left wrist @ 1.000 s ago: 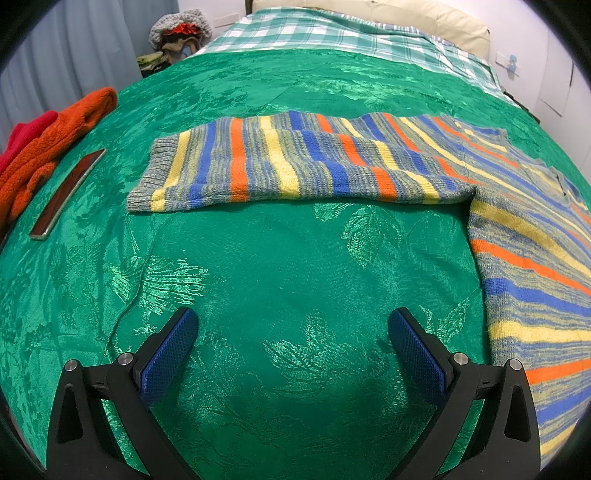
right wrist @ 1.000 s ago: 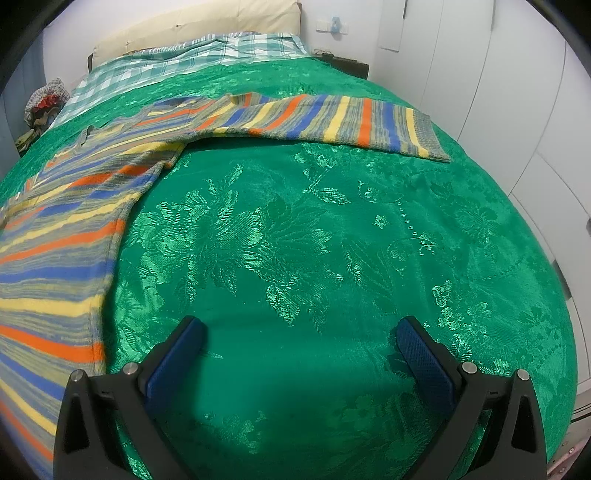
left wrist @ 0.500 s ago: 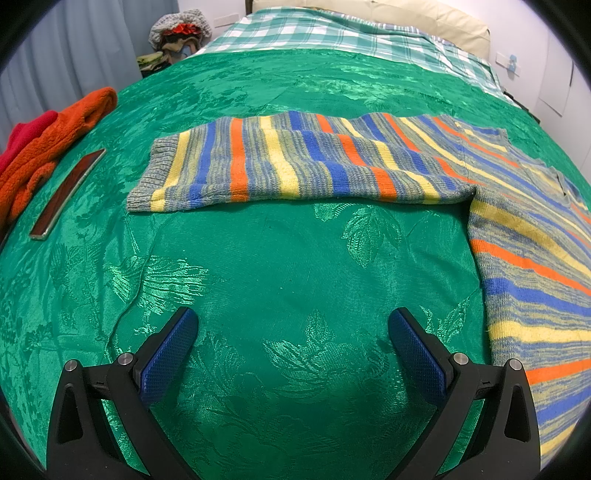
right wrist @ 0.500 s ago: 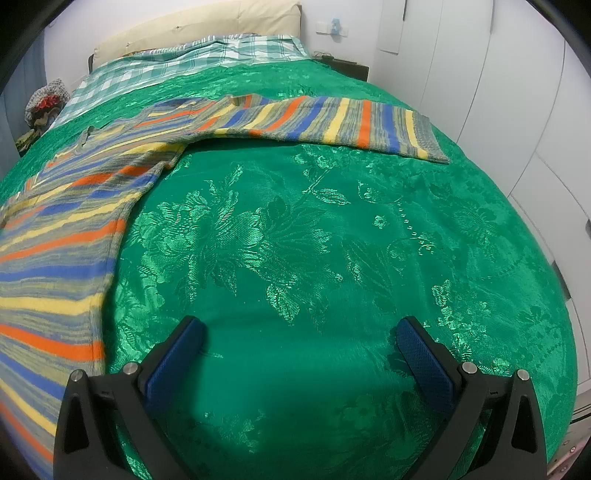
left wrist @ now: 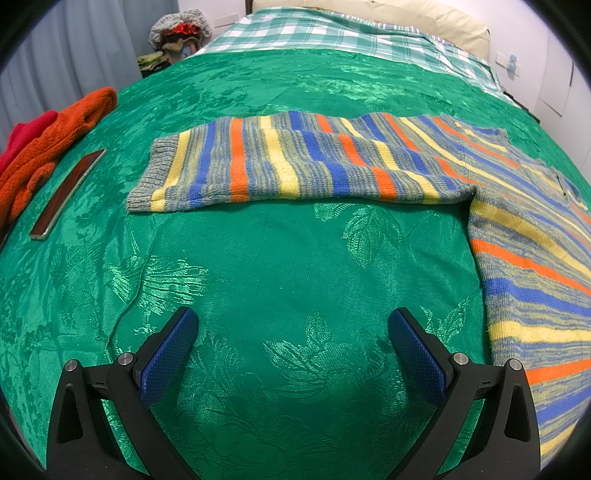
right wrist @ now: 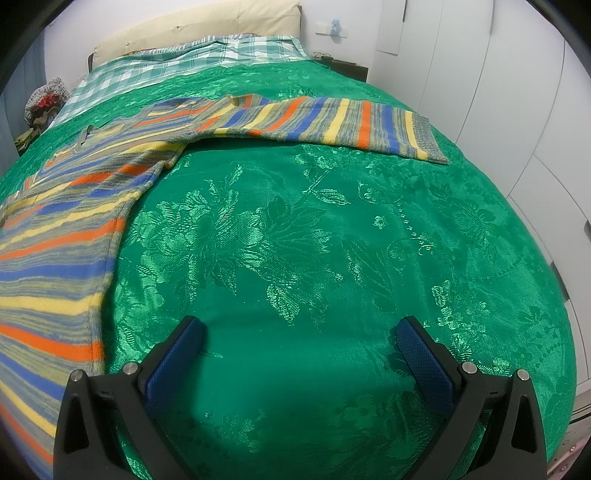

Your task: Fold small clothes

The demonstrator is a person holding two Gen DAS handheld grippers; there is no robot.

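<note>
I see no box, basket or bin on either camera; everything lies straight on the green bedspread [left wrist: 295,258]. The striped sweater [left wrist: 528,229] is spread flat on it, face up, with both sleeves stretched out sideways. On my left camera its body runs down the right edge and one sleeve [left wrist: 288,166] reaches left across the middle, ending in a grey ribbed cuff. On my right camera the body [right wrist: 55,240] fills the left edge and the other sleeve [right wrist: 332,123] reaches right, its cuff lying near the bed's far right side.

My left gripper [left wrist: 293,339] hovers over bare bedspread, its jaws wide apart and holding nothing; the sleeve lies well ahead of it and the sweater's side edge is near its right finger. My right gripper [right wrist: 301,343] is likewise spread wide and empty over bare bedspread, with the sweater's side edge just beside its left finger.

To the far left on my left camera lie an orange fleece garment [left wrist: 55,147] with something red [left wrist: 22,136] behind it, and a phone [left wrist: 66,194] flat on the bedspread beside them, well apart from the sleeve cuff. Beyond the green cover are a checked sheet [left wrist: 332,33] and a cream pillow [right wrist: 192,29]. A heap of clothes [left wrist: 177,33] sits off the bed's far left corner, and white cupboard doors [right wrist: 517,92] line the right side. Nothing lies between either gripper and the sweater.
</note>
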